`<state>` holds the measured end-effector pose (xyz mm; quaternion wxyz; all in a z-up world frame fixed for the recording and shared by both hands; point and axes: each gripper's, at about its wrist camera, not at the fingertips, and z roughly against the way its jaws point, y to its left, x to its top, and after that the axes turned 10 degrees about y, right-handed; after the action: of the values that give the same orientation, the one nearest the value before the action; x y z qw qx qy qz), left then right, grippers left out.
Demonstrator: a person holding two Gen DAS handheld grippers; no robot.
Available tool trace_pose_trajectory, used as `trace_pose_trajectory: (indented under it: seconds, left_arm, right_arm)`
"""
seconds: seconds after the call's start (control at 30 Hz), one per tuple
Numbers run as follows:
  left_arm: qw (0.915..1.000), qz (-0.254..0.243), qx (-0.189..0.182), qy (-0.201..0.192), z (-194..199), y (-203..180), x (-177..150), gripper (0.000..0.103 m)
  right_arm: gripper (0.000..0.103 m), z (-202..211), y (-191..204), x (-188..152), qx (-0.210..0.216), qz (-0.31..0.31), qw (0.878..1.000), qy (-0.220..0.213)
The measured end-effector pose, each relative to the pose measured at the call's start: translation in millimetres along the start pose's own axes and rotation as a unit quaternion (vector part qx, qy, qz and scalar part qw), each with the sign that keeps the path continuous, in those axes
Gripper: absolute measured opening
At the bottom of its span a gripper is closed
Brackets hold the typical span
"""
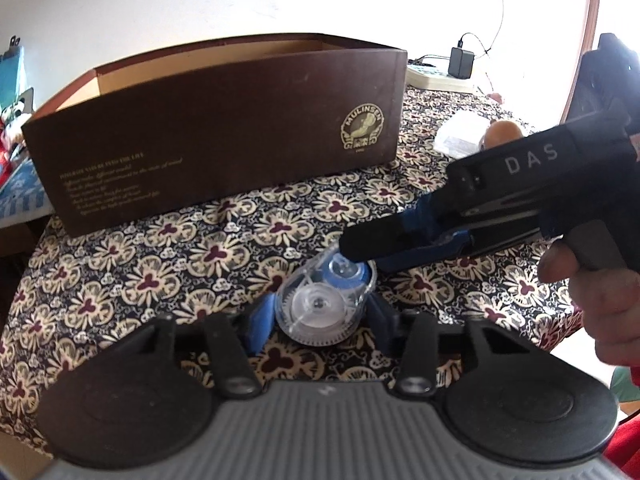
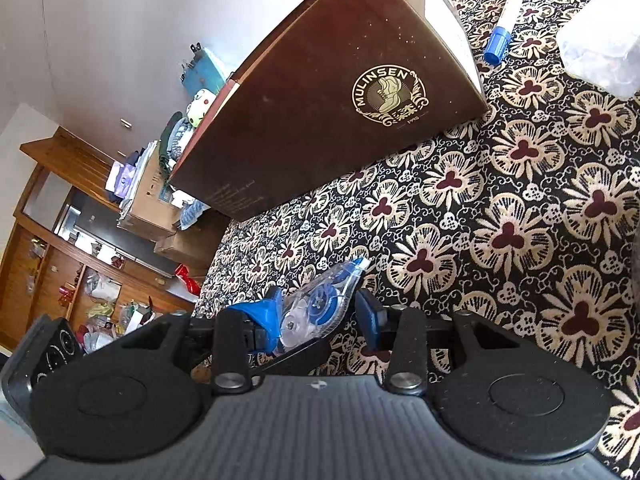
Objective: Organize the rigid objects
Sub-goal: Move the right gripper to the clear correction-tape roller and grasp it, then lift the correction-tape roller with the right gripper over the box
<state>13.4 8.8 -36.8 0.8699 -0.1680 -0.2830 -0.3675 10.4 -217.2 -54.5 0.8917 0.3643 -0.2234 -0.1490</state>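
A clear plastic correction-tape dispenser [image 1: 326, 300] with a blue spool sits between the blue pads of my left gripper [image 1: 320, 320], just above the floral tablecloth. My right gripper [image 1: 360, 250] reaches in from the right, and its jaws close on the dispenser's far end. In the right wrist view the dispenser [image 2: 316, 308] lies between the right gripper's [image 2: 320, 316] blue pads, with the left gripper's finger beside it. Whether the left pads press it, I cannot tell. An open brown MULINSEN box [image 1: 224, 128] stands behind; it also shows in the right wrist view [image 2: 332, 96].
A glue stick with a blue cap [image 2: 502, 24] lies beyond the box, next to a clear plastic container [image 2: 604, 36]. A power strip with a charger [image 1: 444, 74] sits at the table's back right. An egg-like object [image 1: 502, 132] lies by a plastic bag.
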Motion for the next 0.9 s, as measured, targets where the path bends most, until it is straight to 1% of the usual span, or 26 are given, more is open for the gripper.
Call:
trace_pose_trajectory:
  seconds: [0.17, 0.37, 0.5, 0.6, 0.73, 0.8, 0.9]
  left_arm:
    - [0.9999, 0.012, -0.001, -0.008, 2.3, -0.5, -2.2, 0.046]
    - [0.9977, 0.053, -0.036, -0.024, 10.1, 11.9, -5.0, 0.046]
    - [0.9969, 0.053, -0.039, -0.044, 19.2, 9.4, -4.9, 0.046]
    - [0.9967, 0.047, -0.046, -0.047, 21.0, 4.8, -2.6, 0.046]
    - [0.9969, 0.039, -0.041, -0.055, 26.9, 0.7, -0.2, 0.046]
    - [0.9964, 0.038, -0.042, -0.063, 32.1, 2.1, 0.6, 0.046]
    - [0.9954, 0.035, -0.042, -0.079, 43.6, 2.7, 4.2, 0.046]
  right_arm:
    - [0.026, 3.9, -3.9, -4.2, 0.011, -0.005, 1.0, -0.004]
    - [0.026, 10.8, -15.4, -6.9, 0.038, -0.035, 0.999, -0.005]
    - [0.023, 15.2, -20.2, -10.1, 0.046, -0.042, 0.998, -0.009]
    - [0.019, 13.0, -21.0, -12.4, 0.071, -0.043, 0.996, -0.007]
    - [0.012, 18.4, -14.6, -16.5, 0.065, -0.018, 0.998, -0.019]
    - [0.009, 23.2, -8.8, -17.1, 0.073, -0.008, 0.997, -0.028]
    - [0.007, 31.5, 4.5, -16.0, 0.078, 0.012, 0.996, -0.04]
